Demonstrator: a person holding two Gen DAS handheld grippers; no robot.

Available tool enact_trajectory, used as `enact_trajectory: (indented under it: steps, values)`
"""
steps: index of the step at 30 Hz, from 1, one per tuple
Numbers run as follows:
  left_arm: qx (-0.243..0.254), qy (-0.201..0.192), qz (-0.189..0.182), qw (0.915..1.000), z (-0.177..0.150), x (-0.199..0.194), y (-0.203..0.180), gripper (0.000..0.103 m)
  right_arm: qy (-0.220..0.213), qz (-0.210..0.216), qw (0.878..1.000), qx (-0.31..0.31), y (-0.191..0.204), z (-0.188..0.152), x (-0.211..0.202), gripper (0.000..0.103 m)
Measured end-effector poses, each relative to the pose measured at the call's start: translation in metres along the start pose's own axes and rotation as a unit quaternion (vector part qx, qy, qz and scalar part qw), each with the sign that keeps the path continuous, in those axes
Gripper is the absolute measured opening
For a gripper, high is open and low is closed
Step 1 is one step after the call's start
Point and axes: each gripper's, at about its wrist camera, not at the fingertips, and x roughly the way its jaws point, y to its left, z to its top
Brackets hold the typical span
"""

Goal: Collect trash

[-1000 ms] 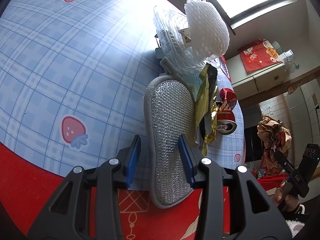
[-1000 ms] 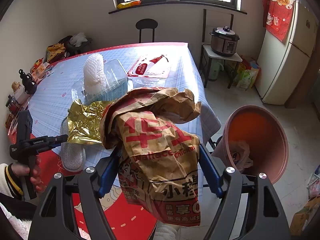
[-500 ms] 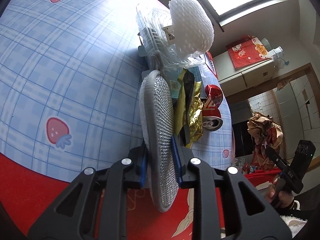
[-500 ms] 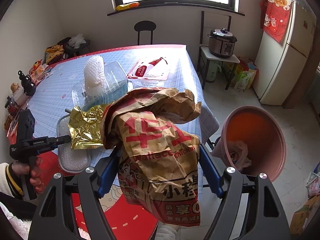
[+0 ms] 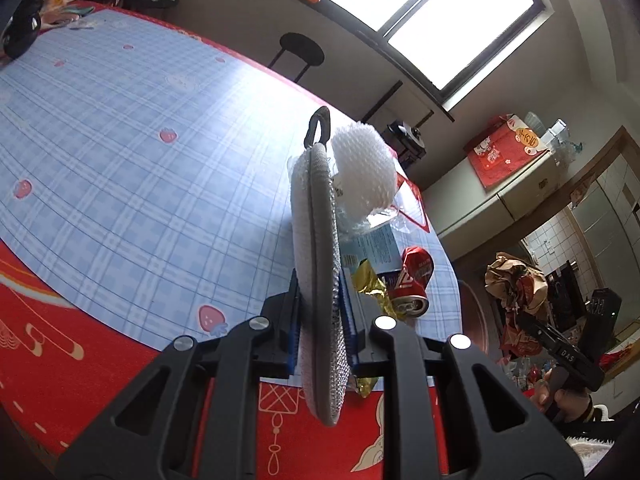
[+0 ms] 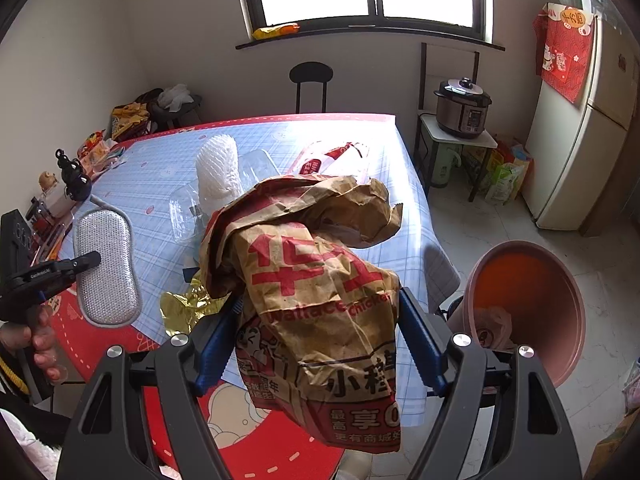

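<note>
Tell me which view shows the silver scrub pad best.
The right wrist view: the silver scrub pad faces the camera, its whole sparkly face visible, pinched by the left gripper. The left wrist view shows it only edge-on, a thin upright sliver.

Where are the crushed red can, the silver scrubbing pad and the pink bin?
crushed red can (image 5: 412,286), left wrist view, on its red side.
silver scrubbing pad (image 6: 105,266), right wrist view, middle of its glittery face.
pink bin (image 6: 560,368), right wrist view, its right rim.
</note>
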Motion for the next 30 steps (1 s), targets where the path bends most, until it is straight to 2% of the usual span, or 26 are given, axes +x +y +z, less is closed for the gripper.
enact_trajectory:
  steps: [6, 10, 15, 21, 26, 30]
  values:
    - [0.034, -0.060, 0.012, 0.9975, 0.021, -0.045, -0.028, 0.021, -0.043, 0.022, 0.999, -0.006, 0.001, 0.019, -0.013, 0.075]
    - [0.053, -0.070, 0.016, 0.9960, 0.030, -0.054, -0.053, 0.021, -0.068, 0.037, 0.997, 0.003, -0.009, 0.027, -0.021, 0.075]
    - [0.076, -0.079, -0.003, 0.9940, 0.039, -0.050, -0.094, 0.021, -0.082, 0.030, 0.996, 0.032, -0.040, 0.033, -0.026, 0.075]
    - [0.118, -0.056, -0.017, 0.9913, 0.043, -0.033, -0.144, 0.021, -0.128, 0.000, 0.987, 0.096, -0.098, 0.022, -0.052, 0.075]
    - [0.149, -0.044, -0.014, 0.9878, 0.045, -0.014, -0.182, 0.021, -0.131, -0.050, 0.983, 0.123, -0.154, 0.000, -0.064, 0.075]
    - [0.165, -0.037, -0.028, 0.9853, 0.041, -0.002, -0.213, 0.021, -0.126, -0.085, 0.977, 0.151, -0.198, -0.021, -0.075, 0.075]
